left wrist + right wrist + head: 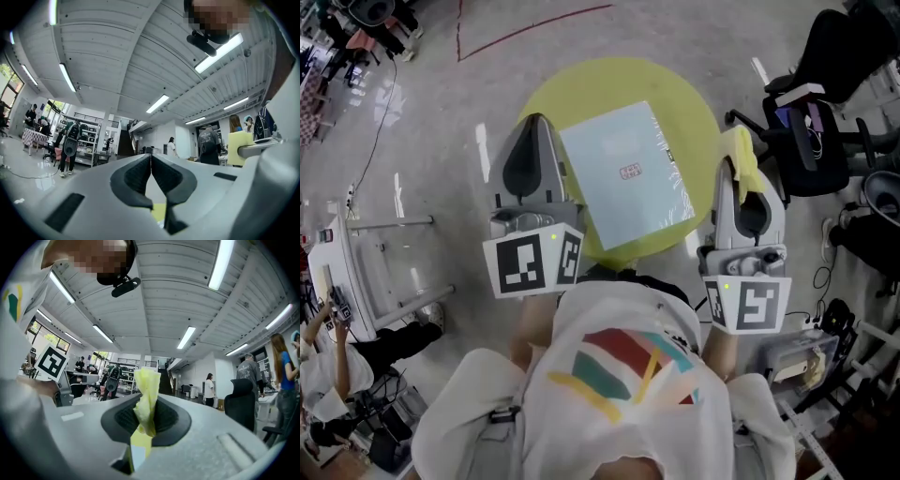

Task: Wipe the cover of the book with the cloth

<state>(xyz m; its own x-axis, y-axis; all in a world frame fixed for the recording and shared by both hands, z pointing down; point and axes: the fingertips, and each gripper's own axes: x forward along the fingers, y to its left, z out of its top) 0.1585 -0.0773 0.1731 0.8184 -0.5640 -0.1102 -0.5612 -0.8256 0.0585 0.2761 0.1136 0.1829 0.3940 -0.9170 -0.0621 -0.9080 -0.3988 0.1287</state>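
Pale blue, the book (623,173) lies flat at the middle of the yellow desk (581,80). At the desk's right edge, the right gripper (148,419) has its fingers clamped on the yellow cloth (743,150). The left gripper (151,169) has its fingers clenched and empty. The wipe should go best with the cloth laid flat and stroked edge to edge while the left pins the book.

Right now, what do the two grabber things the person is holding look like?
Both are light grey plastic wedges that narrow toward the tips: the left gripper and the right gripper. Each has dark grey ribbed pads inside its jaws and a white cube with black square markers at the back. The person wears a white shirt with red, teal and yellow stripes.
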